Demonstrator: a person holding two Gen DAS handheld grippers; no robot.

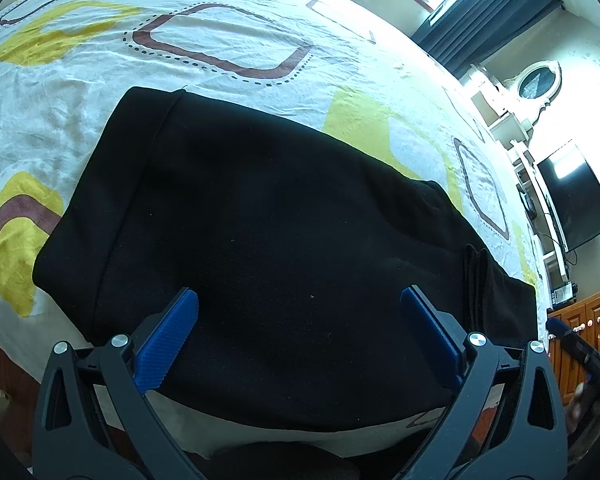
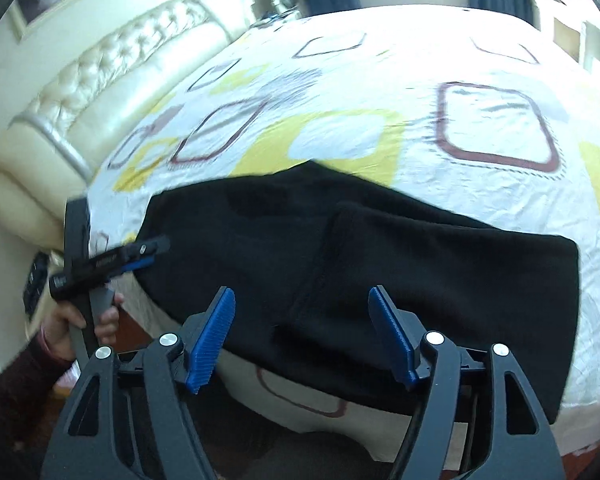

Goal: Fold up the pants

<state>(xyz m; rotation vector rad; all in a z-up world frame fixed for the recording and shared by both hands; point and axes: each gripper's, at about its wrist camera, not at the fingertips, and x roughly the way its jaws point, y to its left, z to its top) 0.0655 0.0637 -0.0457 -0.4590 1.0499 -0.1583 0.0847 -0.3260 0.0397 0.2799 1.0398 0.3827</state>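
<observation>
Black pants (image 1: 280, 220) lie folded into a thick rectangle near the front edge of the bed; in the right wrist view the pants (image 2: 420, 264) show a folded layer on top. My left gripper (image 1: 299, 300) hovers over their near part, open, with nothing between its blue pads. My right gripper (image 2: 301, 296) is also open above the near edge of the pants, its pads clear of the cloth. The left gripper (image 2: 152, 250) shows from the side at the pants' left end, held by a hand (image 2: 64, 328). A tip of the right gripper (image 1: 558, 326) shows at the right edge.
The bed sheet (image 1: 228, 32) is white with yellow and brown squares. A cream padded headboard (image 2: 80, 92) runs along the left. A dark TV (image 1: 576, 196), white shelves (image 1: 512, 128) and a wooden cabinet (image 1: 596, 312) stand beyond the bed's right side. Dark curtains (image 1: 488, 12) hang at the back.
</observation>
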